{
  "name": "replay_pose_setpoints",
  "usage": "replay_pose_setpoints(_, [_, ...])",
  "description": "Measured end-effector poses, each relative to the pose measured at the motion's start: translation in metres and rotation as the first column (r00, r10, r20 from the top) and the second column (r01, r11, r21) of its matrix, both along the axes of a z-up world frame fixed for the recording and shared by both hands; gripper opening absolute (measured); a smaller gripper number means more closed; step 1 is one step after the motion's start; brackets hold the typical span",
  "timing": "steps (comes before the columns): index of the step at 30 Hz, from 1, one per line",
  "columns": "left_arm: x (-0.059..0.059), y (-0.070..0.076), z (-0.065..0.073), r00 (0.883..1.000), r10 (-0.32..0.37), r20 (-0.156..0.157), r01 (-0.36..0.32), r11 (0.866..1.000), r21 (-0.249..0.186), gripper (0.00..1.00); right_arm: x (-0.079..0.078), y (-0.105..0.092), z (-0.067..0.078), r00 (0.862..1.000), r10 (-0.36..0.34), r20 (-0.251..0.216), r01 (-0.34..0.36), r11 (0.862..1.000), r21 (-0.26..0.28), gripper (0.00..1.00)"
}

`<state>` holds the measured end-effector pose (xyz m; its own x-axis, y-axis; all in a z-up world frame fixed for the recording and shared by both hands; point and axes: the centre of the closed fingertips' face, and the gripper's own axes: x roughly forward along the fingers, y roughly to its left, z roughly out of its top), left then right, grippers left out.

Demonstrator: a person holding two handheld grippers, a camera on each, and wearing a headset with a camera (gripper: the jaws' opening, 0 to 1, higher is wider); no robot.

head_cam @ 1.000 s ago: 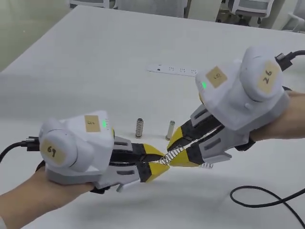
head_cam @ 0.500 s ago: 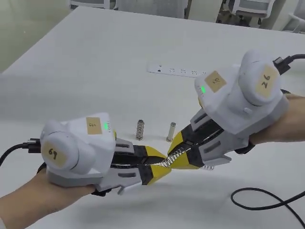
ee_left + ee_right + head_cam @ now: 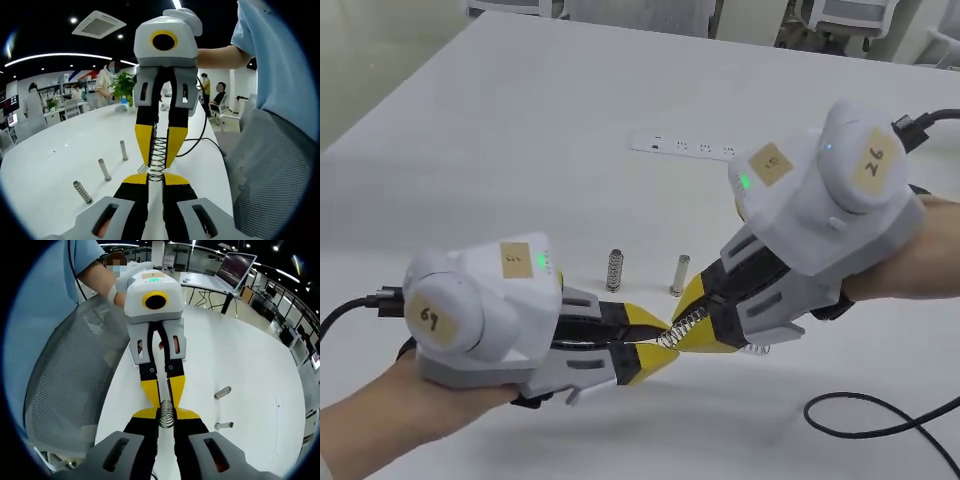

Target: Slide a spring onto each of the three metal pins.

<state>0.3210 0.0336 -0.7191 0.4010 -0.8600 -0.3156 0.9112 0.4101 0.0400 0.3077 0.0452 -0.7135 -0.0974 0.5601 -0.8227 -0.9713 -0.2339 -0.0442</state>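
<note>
Two yellow-tipped grippers meet nose to nose above the matte white table (image 3: 500,140), sharing one thin steel coil spring (image 3: 682,326). The left gripper (image 3: 658,348), a rounded white plastic shell on black arms, has its wedge-shaped jaws pinched almost together on one end of the spring. The right gripper (image 3: 696,320) has its jaws closed to the coil's width on the other end, so the spring bridges the two sets of tips, clear of the tabletop. In the left gripper view the coil reads as a stack of fine wire loops between the right gripper's tapered yellow jaws.

Just beyond the meeting tips stand upright cylindrical metal pins. The sprung pin (image 3: 615,270) is already sleeved in ridged coils and lies toward the left gripper's side. The bare pin (image 3: 679,275), smooth and dull silver, is near the right gripper's tips. A third pin (image 3: 122,150), also bare, completes the row.

A flat white power strip (image 3: 690,148) lies well beyond both grippers. A glossy black cable (image 3: 870,420) curls beside the right gripper's body.
</note>
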Motion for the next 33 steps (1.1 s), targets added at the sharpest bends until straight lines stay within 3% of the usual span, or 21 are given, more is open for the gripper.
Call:
replay_pose_setpoints(14, [0.001, -0.001, -0.001, 1.0, 0.003, -0.002, -0.003, 1.0, -0.004, 0.04, 0.0, -0.001, 0.0, 1.0, 0.004, -0.004, -0.004, 1.0, -0.017, 0.08])
replay_pose_setpoints(18, [0.002, 0.002, -0.003, 1.0, 0.021, -0.019, -0.021, 1.0, -0.009, 0.12, 0.001, -0.002, 0.0, 1.0, 0.006, -0.004, -0.006, 1.0, -0.02, 0.08])
replay_pose_setpoints(22, [0.002, 0.006, -0.006, 0.998, 0.058, -0.035, -0.059, 0.998, -0.016, 0.31, 0.002, -0.002, 0.0, 1.0, 0.009, -0.002, -0.01, 1.0, -0.024, 0.08])
replay_pose_setpoints(33, [0.002, 0.02, -0.011, 0.989, 0.13, -0.07, -0.132, 0.991, -0.026, 0.57, 0.006, -0.001, 0.001, 1.0, 0.013, 0.0, -0.013, 0.999, -0.033, 0.08])
